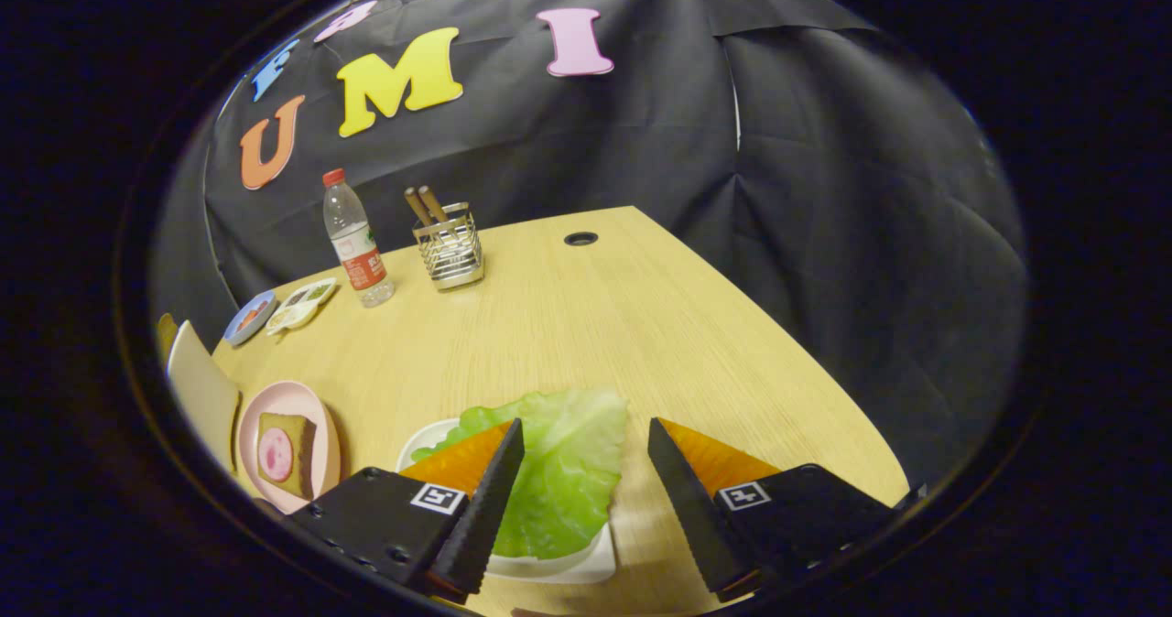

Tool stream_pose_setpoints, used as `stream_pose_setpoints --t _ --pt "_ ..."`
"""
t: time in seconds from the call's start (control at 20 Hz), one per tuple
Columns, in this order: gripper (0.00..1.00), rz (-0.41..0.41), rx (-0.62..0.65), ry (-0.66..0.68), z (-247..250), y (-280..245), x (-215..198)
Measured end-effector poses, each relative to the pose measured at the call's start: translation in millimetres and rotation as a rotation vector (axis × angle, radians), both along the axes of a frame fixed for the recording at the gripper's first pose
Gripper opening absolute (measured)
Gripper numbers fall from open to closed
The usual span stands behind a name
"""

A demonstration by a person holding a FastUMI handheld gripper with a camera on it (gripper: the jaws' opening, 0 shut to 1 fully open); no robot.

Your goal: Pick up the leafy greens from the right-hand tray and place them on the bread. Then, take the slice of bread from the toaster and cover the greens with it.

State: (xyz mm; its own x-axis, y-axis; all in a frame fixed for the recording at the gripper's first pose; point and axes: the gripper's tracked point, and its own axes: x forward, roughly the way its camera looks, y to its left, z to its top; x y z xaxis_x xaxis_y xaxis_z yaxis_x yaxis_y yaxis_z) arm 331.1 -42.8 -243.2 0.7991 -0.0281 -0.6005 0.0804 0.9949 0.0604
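The gripper is held with its fingers spread wide and nothing gripped. Between them the leafy greens are seen in the white tray, long axis running straight ahead. Left of the tray the bread waits on a pink plate.

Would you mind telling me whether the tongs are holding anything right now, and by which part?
Nothing is held. The tongs stand open over the lettuce leaf in its white tray.

This is a staged recording booth, not a real kitchen: black cloth walls in a wooden table. A water bottle, a wire utensil holder and small plates dress it as a dining spot.
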Motion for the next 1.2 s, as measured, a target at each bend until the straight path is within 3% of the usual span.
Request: stream_pose_setpoints --t 0.15,0.4,0.5,0.55,0.6,0.85,1.2 --pt "0.76 0.02 0.013 0.027 -8.7 8.9 4.5" --pt "0.37 0.002 0.028 0.014 -10.0 4.9 9.5" --pt "0.01 0.002 0.035 0.012 -8.4 3.2 8.9" --pt "0.05 0.003 0.032 0.01 -8.2 1.8 8.2" --pt "0.0 0.001 0.034 -0.001 -3.5 2.5 5.9" --pt "0.0 -0.009 -0.011 -0.086 35.5 2.6 -9.3" --pt "0.0 0.024 -0.05 -0.206 107.0 41.7 -51.0"
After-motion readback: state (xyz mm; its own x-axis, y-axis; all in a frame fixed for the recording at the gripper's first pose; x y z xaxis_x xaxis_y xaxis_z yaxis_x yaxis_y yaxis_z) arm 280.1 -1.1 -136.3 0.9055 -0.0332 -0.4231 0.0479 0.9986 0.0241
